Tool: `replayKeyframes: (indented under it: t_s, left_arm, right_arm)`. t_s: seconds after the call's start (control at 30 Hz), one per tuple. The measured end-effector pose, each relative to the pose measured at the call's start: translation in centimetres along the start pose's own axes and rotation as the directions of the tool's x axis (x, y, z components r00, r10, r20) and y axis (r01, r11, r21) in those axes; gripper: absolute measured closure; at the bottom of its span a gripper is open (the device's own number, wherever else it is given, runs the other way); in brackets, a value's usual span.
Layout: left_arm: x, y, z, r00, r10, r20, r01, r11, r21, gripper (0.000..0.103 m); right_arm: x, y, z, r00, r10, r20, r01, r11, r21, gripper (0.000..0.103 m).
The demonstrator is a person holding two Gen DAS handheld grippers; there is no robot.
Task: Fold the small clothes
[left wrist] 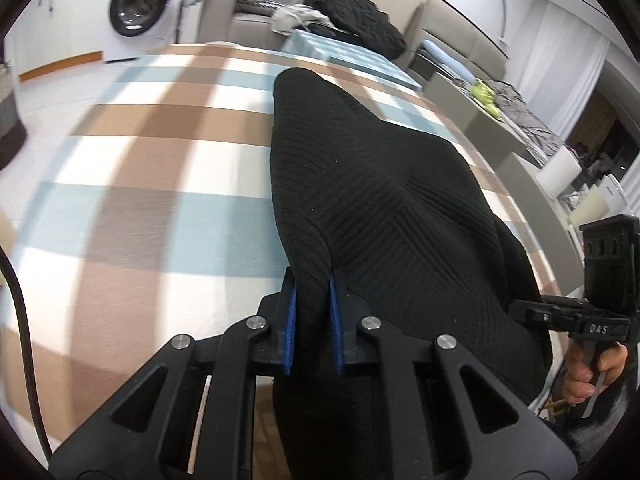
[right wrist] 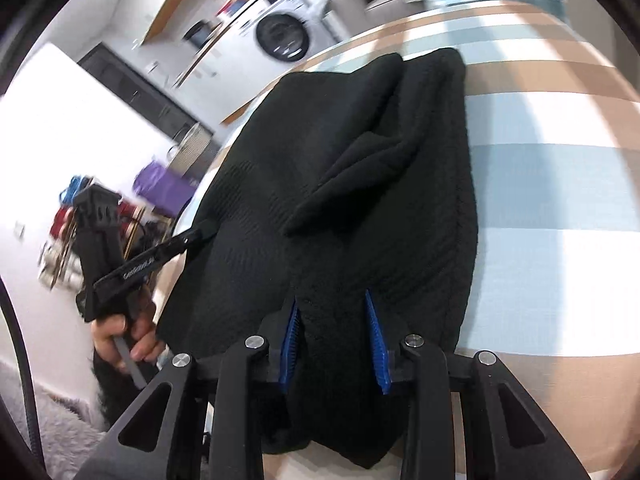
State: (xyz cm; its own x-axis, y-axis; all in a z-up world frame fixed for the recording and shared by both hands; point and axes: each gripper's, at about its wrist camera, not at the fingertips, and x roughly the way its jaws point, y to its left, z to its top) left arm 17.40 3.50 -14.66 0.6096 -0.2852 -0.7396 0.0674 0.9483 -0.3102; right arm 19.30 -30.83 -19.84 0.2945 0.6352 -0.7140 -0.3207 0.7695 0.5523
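Black ribbed garment (left wrist: 384, 208) on checked cloth (left wrist: 132, 200), pinched by both grippers' fingers (left wrist: 293, 320), "BAS" on right gripper (left wrist: 598, 329).

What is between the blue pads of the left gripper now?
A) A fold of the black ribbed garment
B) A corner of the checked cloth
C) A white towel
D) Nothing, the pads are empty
A: in the left wrist view the left gripper pinches a fold of the black ribbed garment, which lies on the checked cloth.
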Motion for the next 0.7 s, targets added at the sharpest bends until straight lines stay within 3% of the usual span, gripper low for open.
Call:
replayKeyframes:
  t_s: [0.13, 0.27, 0.37, 0.53, 0.7]
  left_arm:
    - [-0.9, 2.1, 0.0, 1.000, 0.008, 0.011, -0.008, 0.999, -0.039, 0.087]
    - [-1.7, 3.1, 0.0, 0.999, 0.021, 0.032, -0.019, 0.998, -0.065, 0.073]
    - [-1.9, 3.2, 0.3, 0.998, 0.012, 0.054, -0.008, 0.997, -0.077, 0.065]
    - [-1.9, 2.6, 1.1, 0.997, 0.003, 0.075, 0.003, 0.996, -0.087, 0.063]
    - [-1.9, 2.1, 1.5, 0.998, 0.028, 0.061, -0.024, 0.997, -0.069, 0.063]
  right_arm:
    - [1.0, 1.6, 0.9, 1.000, -0.009, -0.024, 0.008, 0.999, -0.044, 0.071]
    - [-0.3, 0.7, 3.9, 0.997, -0.009, 0.075, 0.008, 1.000, 0.020, 0.063]
    - [0.3, -0.7, 6.9, 0.991, -0.052, 0.123, 0.041, 0.995, 0.089, 0.063]
    - [3.3, -2.5, 11.5, 0.988, -0.095, 0.124, 0.074, 0.984, 0.164, 0.063]
    - [3.6, -3.1, 13.0, 0.986, -0.080, 0.143, 0.054, 0.982, 0.180, 0.063]
